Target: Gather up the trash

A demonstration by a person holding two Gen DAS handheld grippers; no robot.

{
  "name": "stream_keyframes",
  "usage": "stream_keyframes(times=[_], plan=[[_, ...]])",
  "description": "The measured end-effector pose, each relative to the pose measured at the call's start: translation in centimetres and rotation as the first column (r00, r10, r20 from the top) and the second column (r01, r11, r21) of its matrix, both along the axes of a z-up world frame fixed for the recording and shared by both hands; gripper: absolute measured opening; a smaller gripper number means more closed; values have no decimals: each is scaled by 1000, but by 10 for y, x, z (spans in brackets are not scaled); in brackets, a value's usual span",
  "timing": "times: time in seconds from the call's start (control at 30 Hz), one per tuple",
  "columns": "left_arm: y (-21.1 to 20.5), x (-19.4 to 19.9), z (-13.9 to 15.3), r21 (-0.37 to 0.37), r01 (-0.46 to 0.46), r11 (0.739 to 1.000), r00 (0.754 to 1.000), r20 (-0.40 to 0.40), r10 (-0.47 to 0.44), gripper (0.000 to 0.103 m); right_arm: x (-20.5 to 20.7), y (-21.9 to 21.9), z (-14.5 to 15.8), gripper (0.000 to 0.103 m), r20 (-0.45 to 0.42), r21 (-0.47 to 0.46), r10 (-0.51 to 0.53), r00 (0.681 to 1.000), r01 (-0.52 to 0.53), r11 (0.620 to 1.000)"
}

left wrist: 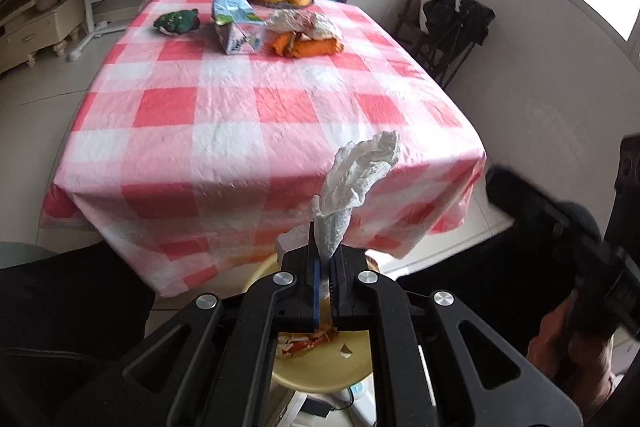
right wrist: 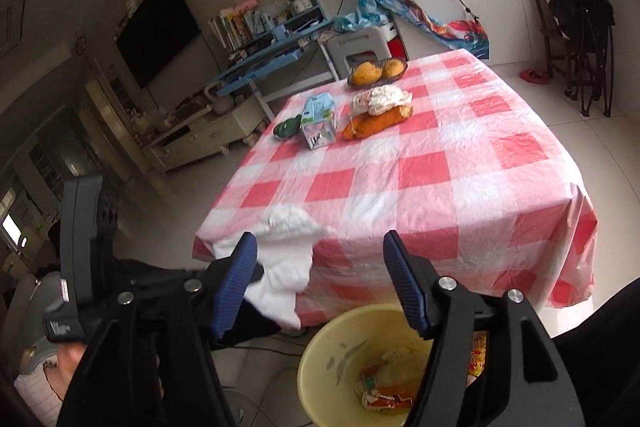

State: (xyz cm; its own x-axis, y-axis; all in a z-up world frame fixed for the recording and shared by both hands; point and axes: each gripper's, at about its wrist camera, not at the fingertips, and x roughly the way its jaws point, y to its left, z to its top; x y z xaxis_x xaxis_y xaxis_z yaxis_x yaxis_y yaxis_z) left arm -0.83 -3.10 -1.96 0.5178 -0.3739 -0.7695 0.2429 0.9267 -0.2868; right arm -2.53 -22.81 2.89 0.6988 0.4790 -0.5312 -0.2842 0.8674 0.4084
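Home living room, checked-cloth table (right wrist: 460, 163), wall television (right wrist: 158, 29), bookshelf (right wrist: 240, 27)

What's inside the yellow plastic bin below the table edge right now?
The yellow plastic bin holds crumpled orange-and-white wrappers at the bottom. The open right gripper covers part of its right side, so anything there is hidden. The white tissue isn't in yet.

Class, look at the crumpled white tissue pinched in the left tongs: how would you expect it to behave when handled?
The tissue probably weighs almost nothing: it stands up above the shut left tongs without sagging. It looks soft and crushable, given its creased folds. Over the yellow bin, it would likely drift rather than drop straight.
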Motion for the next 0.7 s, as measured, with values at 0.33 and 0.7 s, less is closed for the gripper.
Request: stream_keyframes(times=[0.33, 0.7], plan=[[-7, -5, -7, 49, 79, 996, 997, -28, -77, 49, 8, -8, -6, 73, 0, 7, -89, 996, 89, 996], [27, 7, -2, -1, -109, 994, 994, 11, 109, 60, 10, -5, -14, 78, -33, -21, -82, 996, 81, 996]])
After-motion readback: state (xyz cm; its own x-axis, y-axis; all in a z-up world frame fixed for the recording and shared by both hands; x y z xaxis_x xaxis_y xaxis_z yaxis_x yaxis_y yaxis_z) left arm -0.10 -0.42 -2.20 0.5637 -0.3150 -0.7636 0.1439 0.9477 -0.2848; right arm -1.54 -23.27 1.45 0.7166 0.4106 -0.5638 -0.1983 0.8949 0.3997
